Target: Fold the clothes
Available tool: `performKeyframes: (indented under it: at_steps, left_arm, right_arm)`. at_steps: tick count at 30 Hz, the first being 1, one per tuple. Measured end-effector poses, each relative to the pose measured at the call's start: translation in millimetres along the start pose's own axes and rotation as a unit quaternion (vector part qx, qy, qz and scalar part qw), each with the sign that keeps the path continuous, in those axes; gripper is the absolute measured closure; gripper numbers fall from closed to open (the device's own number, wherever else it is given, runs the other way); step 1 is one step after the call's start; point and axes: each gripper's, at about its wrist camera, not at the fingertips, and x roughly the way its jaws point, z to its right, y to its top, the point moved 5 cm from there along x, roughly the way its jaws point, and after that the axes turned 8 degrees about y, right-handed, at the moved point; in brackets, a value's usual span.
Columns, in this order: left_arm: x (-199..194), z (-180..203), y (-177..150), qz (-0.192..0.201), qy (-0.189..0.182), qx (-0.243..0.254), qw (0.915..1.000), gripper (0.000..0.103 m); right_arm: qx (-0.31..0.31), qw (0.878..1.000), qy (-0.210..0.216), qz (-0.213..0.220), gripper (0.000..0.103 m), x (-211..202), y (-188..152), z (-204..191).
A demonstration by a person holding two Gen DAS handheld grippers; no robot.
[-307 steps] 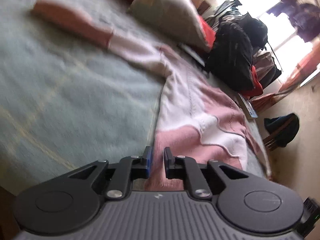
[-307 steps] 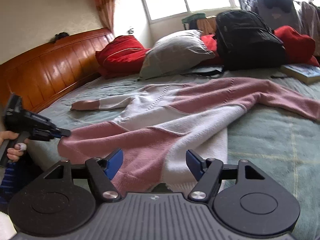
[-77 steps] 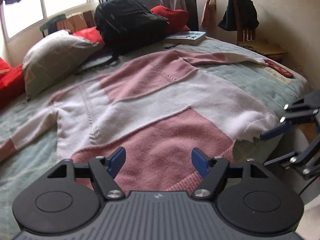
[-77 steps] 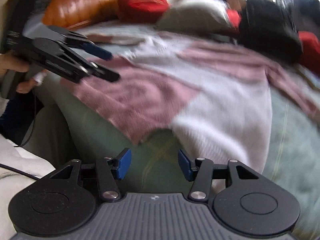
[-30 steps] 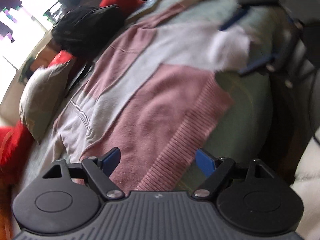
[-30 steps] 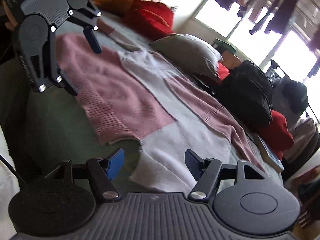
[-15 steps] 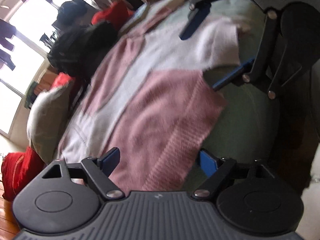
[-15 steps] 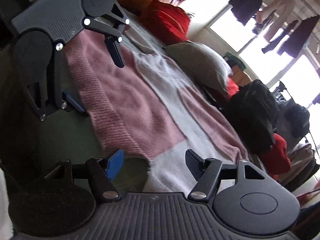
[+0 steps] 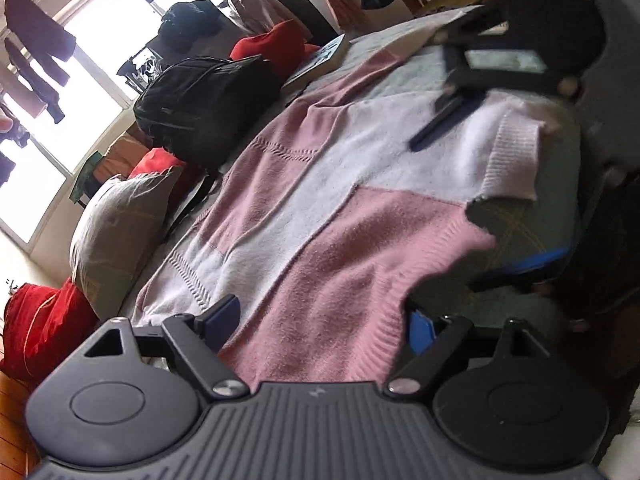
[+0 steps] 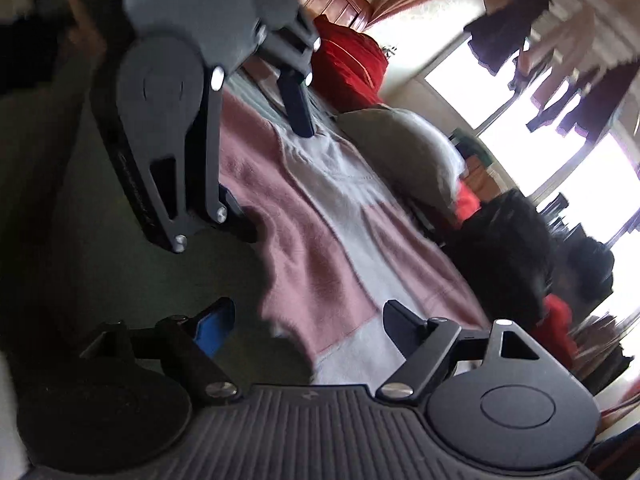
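Sweater [image 9: 320, 208], pink and white, lies spread flat on the bed [image 9: 516, 240], hem at the near edge. I hold my left gripper [image 9: 324, 320] spread wide, straddling the pink hem corner; its fingers aren't closed on it. My right gripper [image 10: 308, 320] is also spread, around the white hem corner. Grey pillow [image 9: 116, 220] and black backpack [image 9: 204, 96] sit beyond.

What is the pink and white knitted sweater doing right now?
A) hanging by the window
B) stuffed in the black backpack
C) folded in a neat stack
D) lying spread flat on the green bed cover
D: the pink and white knitted sweater lies spread flat across the green bed cover, its hem at the bed's near edge.
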Motion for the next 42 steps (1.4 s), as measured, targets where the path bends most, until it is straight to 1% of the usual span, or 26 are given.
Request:
performKeyframes:
  at_steps: [3,7,10,12,13,15,18,20,22,23,25,29,30,34,37,39,40,41,42]
  left_arm:
    - [-0.2,6.0,-7.1,-0.007,-0.005,0.014,0.9999,0.018]
    - [0.1,13.4,-16.7,-0.017,-0.007,0.033,0.9993,0.018]
    - [7.7,13.2,-26.6,-0.034,0.051,0.058,0.9964,0.017]
    - [8.2,13.7,-31.1,-0.034,0.076,0.079,0.9934,0.017]
    - [8.0,14.6,-33.9,-0.034,0.090,0.094,0.9909,0.017]
    - [7.0,17.2,-41.6,-0.037,0.120,0.136,0.9827,0.017]
    - [6.8,20.5,-52.3,-0.045,0.157,0.197,0.9666,0.017]
    - [9.1,22.5,-57.5,-0.049,0.174,0.232,0.9557,0.016]
    - [13.6,24.4,-58.7,-0.053,0.185,0.249,0.9491,0.016]
    - [15.1,24.7,-58.7,-0.056,0.186,0.250,0.9484,0.016]
    - [20.4,27.7,-53.3,-0.055,0.183,0.244,0.9507,0.016]
    - [26.7,43.6,-33.6,-0.027,0.172,0.239,0.9554,0.018]
    - [27.3,46.5,-30.5,-0.022,0.169,0.238,0.9561,0.018]
    - [26.1,41.6,-36.8,-0.031,0.170,0.231,0.9574,0.018]
    - [25.2,37.9,-41.5,-0.038,0.171,0.226,0.9583,0.018]
    - [24.6,35.4,-44.7,-0.043,0.171,0.223,0.9588,0.022]
    - [24.3,34.2,-46.3,-0.045,0.171,0.221,0.9591,0.028]
    - [24.0,33.6,-47.6,-0.047,0.170,0.219,0.9597,0.037]
    - [24.1,35.3,-47.9,-0.047,0.163,0.216,0.9615,0.042]
  right_arm:
    - [-0.021,0.999,-0.038,-0.009,0.018,12.9,1.7,0.5]
    - [0.006,0.999,-0.048,0.009,0.019,7.7,5.4,9.4]
    - [0.016,0.999,-0.044,0.006,0.019,9.2,3.4,13.8]
    - [0.008,0.999,-0.046,-0.012,0.019,14.4,-3.9,9.2]
    - [0.001,0.999,-0.050,-0.021,0.019,17.5,-7.8,6.8]
    - [-0.014,0.997,-0.062,-0.035,0.019,21.2,-15.4,3.6]
    - [-0.030,0.995,-0.082,-0.051,0.018,20.8,-23.1,5.9]
    - [-0.044,0.992,-0.097,-0.068,0.018,22.0,-29.5,8.6]
    - [-0.059,0.988,-0.113,-0.086,0.018,23.8,-37.5,11.1]
    - [-0.063,0.986,-0.119,-0.096,0.018,24.9,-41.4,12.5]
    - [-0.059,0.986,-0.119,-0.103,0.019,26.7,-41.7,13.9]
    - [-0.062,0.987,-0.115,-0.094,0.019,36.1,-21.5,6.0]
    - [-0.068,0.986,-0.116,-0.098,0.019,39.3,-21.6,4.2]
    - [-0.058,0.983,-0.123,-0.124,0.019,32.3,-35.2,10.2]
    - [-0.062,0.973,-0.145,-0.169,0.019,24.6,-56.6,17.5]
    - [-0.062,0.969,-0.154,-0.183,0.019,24.6,-64.3,20.2]
    - [-0.061,0.969,-0.154,-0.183,0.023,26.1,-64.2,19.9]
    - [-0.063,0.969,-0.153,-0.182,0.027,27.8,-63.7,18.5]
    - [-0.068,0.969,-0.150,-0.182,0.034,30.1,-62.4,15.4]
